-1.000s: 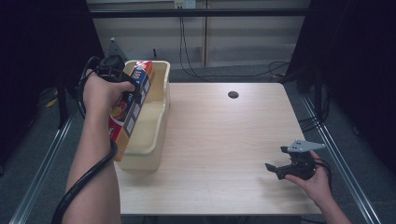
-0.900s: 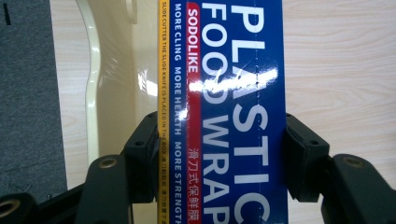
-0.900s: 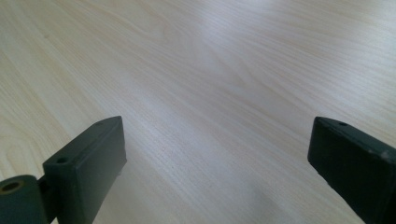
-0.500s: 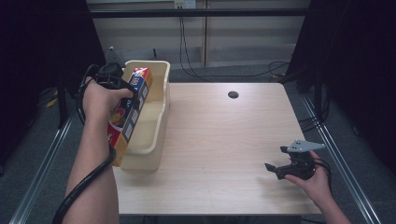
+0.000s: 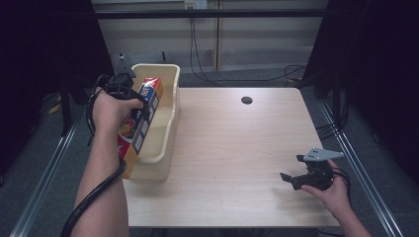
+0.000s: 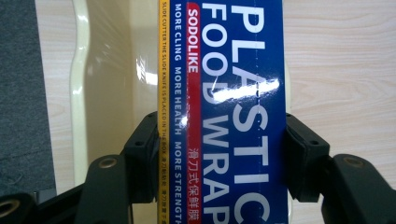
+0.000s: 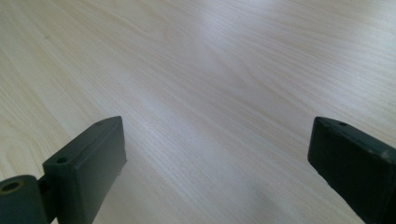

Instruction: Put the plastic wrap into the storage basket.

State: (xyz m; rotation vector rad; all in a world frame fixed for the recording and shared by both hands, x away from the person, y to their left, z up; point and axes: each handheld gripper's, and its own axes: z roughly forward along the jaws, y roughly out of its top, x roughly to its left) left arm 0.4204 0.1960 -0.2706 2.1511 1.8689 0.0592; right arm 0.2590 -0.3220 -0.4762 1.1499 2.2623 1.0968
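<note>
The left gripper (image 5: 129, 94) pinches the plastic food wrap box (image 6: 229, 93) across its narrow width — long axis running lengthwise along the cream plastic bin (image 5: 168, 74), just above its left wall — while the right gripper (image 5: 300, 177), jaws spread and empty, rests well apart on the wooden table (image 5: 237, 148).

L gripper (image 5: 141, 106) clamped, R gripper (image 5: 294, 173) agape

Both forearms are bare, with no sleeves. The black plastic left gripper (image 5: 129, 94) has blocky jaws with brass-coloured pivot screws and trails a thick black cable (image 5: 94, 195). The black right gripper (image 5: 291, 170) carries a grey three-cornered plate (image 5: 322, 154) on top.
</note>
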